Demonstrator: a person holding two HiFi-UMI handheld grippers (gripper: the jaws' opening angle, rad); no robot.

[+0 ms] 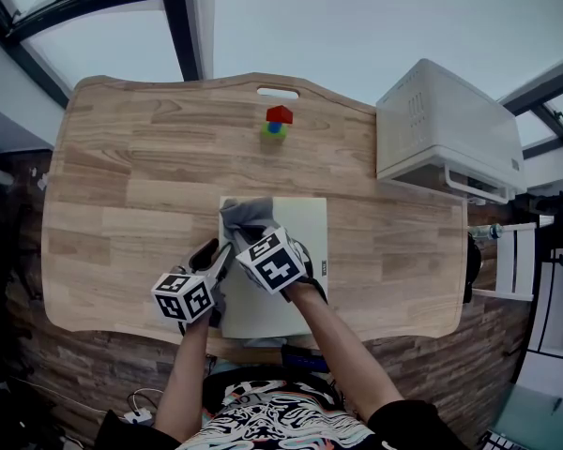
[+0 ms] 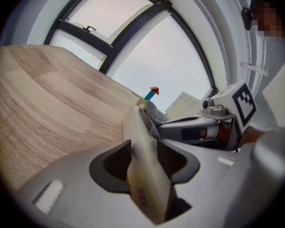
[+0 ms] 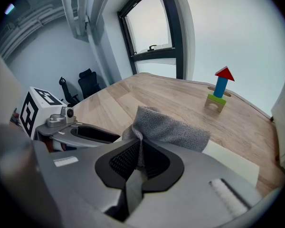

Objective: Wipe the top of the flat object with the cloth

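- Light wooden table with a wavy edge [image 1: 122, 157]: one. It carries everything else.
- White ribbed box-shaped appliance [image 1: 446, 125]: one, at the table's far right corner, well apart from the work.
- Pale greenish-white flat rectangular panel [image 1: 305, 218]: one, at the middle of the near edge in front of the person.
  - Judged stiff, thin and light, with a smooth top that is likely to slide under wiping pressure.
  - It is best held at an edge, leaving the top free.
  - The head view is too steep to tell whether the gripped edge is raised off the table.
- Left gripper [image 2: 145, 160]: one. Its jaws are clamped on the panel's near-left edge, with the panel [image 2: 137, 132] running edge-on between them.
- Right gripper [image 3: 138, 158]: one. Its jaws are pinched shut on a bunched fold of the cloth.
- Grey woven cloth [image 3: 168, 127]: one, resting on the panel's far-left part.
  - Judged soft, limp and light. The bunched fold is a sound hold, because the loose remainder can spread under pressure.
- Toy block stack [image 1: 277, 123]: one, of three pieces (red roof, blue post, green base). It stands near the far edge, clear of the panel.
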